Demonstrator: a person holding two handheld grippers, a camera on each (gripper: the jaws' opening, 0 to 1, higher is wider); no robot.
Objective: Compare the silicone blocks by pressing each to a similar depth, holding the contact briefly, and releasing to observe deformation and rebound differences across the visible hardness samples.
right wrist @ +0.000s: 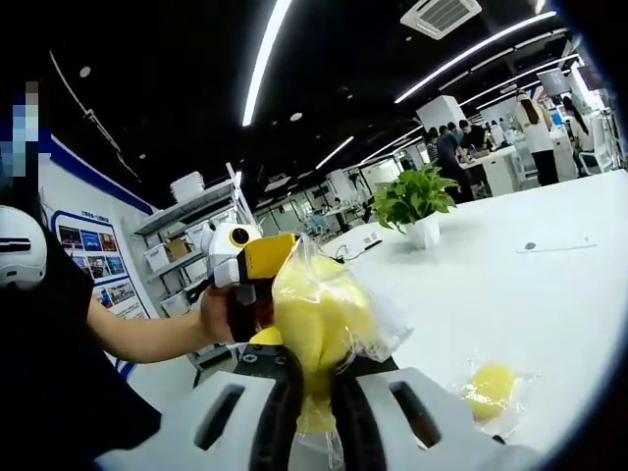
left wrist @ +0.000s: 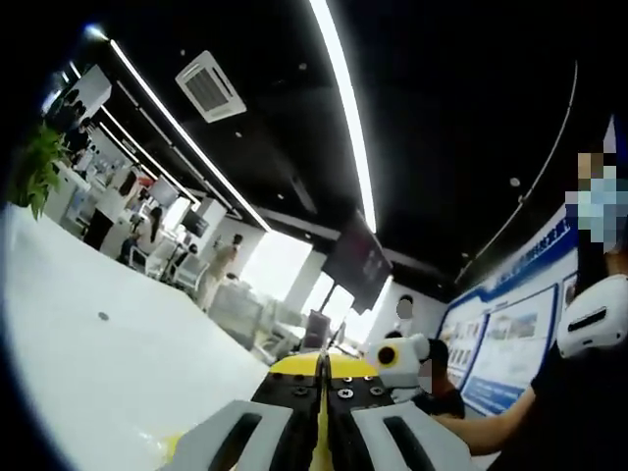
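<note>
White desk [right wrist: 549,294] is seen beyond the right claw [right wrist: 316,417], whose jaws are clamped on a bagged yellow silicone block [right wrist: 314,314]; another bagged block [right wrist: 489,388] lies just right. The left claw [left wrist: 321,432] is closed on a thin yellow edge.

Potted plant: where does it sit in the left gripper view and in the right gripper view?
Left gripper view: the potted plant is at the far left edge, above the white table.
Right gripper view: the plant stands right of centre, up-right of the bagged yellow block in the jaws.
Shared landmark: the white table.
</note>
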